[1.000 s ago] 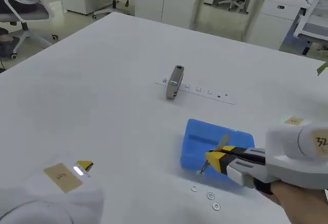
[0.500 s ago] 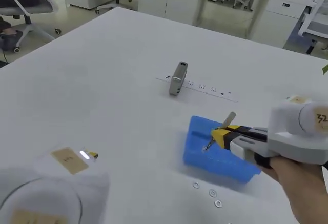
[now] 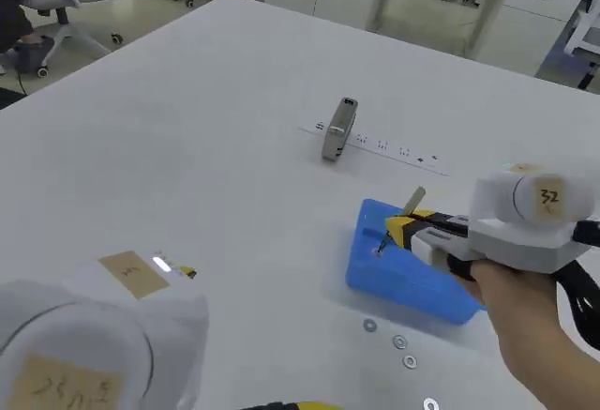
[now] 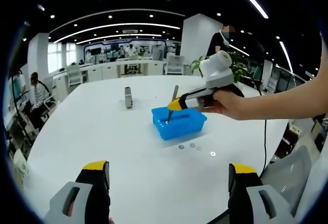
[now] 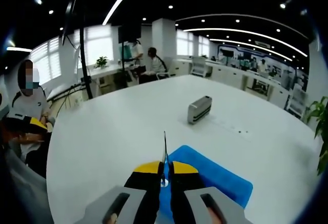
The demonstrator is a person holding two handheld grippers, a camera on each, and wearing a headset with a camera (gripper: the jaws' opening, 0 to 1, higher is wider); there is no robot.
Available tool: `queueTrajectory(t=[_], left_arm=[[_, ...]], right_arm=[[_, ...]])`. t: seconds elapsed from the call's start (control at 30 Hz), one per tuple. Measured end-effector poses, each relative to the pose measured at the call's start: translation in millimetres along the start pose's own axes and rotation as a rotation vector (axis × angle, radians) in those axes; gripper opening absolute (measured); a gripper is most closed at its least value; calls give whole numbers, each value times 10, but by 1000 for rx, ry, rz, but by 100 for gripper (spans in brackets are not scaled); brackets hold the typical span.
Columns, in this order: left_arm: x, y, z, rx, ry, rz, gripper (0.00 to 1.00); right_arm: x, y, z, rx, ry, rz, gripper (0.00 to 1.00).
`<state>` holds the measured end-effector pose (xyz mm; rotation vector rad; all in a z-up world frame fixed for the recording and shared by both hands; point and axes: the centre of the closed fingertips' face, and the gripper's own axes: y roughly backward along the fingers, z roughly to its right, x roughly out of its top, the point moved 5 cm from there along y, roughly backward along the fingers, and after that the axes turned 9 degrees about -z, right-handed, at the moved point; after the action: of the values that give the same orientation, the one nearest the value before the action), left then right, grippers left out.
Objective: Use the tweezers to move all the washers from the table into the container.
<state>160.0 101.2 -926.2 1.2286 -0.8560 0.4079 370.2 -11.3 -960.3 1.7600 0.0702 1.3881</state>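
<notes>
the right gripper (image 3: 397,229) has its fingers (image 5: 148,175) pinched shut on the tweezers (image 5: 164,149), whose tips point down into the blue container (image 3: 412,290). whether the tips hold a washer cannot be told. four washers (image 3: 399,341) lie on the white surface (image 3: 187,147) just beside the container's near wall. the left gripper (image 4: 166,183) has its fingers (image 4: 95,180) spread wide, holding nothing. a grey block (image 3: 339,130) stands farther off.

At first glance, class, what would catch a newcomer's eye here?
The blue container stands out on the white table, right of centre in the head view. The right gripper, jaws shut on the tweezers, hangs over it; several washers lie on the table on its near side.
</notes>
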Motion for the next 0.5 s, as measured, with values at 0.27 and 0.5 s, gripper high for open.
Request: queueTrajectory(t=[0.27, 0.5], left_arm=[[-28, -1, -19, 6, -5, 2, 99], [-95, -30, -28, -5, 0, -35, 99]], right_arm=[[-99, -138, 1, -10, -14, -37, 2], [-140, -233, 11, -29, -30, -39, 2]])
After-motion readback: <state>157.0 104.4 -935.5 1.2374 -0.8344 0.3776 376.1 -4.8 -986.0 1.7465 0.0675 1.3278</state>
